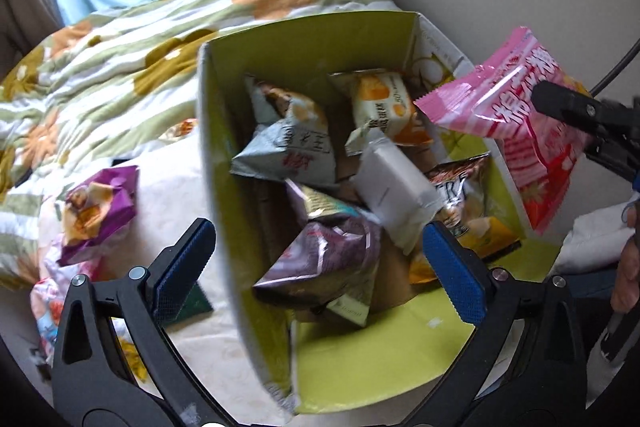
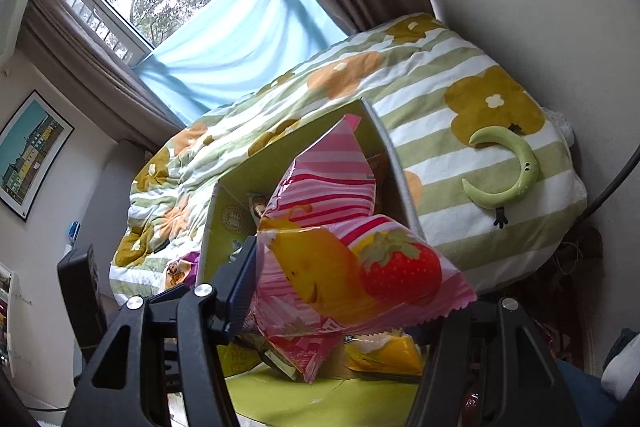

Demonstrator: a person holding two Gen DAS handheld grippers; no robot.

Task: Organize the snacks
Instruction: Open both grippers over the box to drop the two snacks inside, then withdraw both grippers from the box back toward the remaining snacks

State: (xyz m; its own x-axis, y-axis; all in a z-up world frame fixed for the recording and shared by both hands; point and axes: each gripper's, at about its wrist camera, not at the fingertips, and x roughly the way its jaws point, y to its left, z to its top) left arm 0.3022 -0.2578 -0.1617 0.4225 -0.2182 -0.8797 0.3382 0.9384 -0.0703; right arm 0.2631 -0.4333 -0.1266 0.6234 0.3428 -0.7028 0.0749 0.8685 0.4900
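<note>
Jaws of the left gripper stand wide apart with nothing between them, straddling the near left wall of the green cardboard box; the left blue pad sits outside that wall, the right pad above the box's inside. Jaws of the right gripper are clamped on 1 pink striped snack bag with a strawberry picture, held in the air at 3 o'clock over the box's right rim in the left wrist view.

Inside the box lie about 7 packets, piled unevenly: a silver one, an orange-and-white one, a white-wrapped block, a purple-brown one, others partly hidden. Bare cardboard floor shows near the front.

At 9 o'clock outside the box, on the pale bed sheet, lies 1 purple packet, with more wrappers below it, blurred. A flowered striped quilt lies beyond, at 11 o'clock.
</note>
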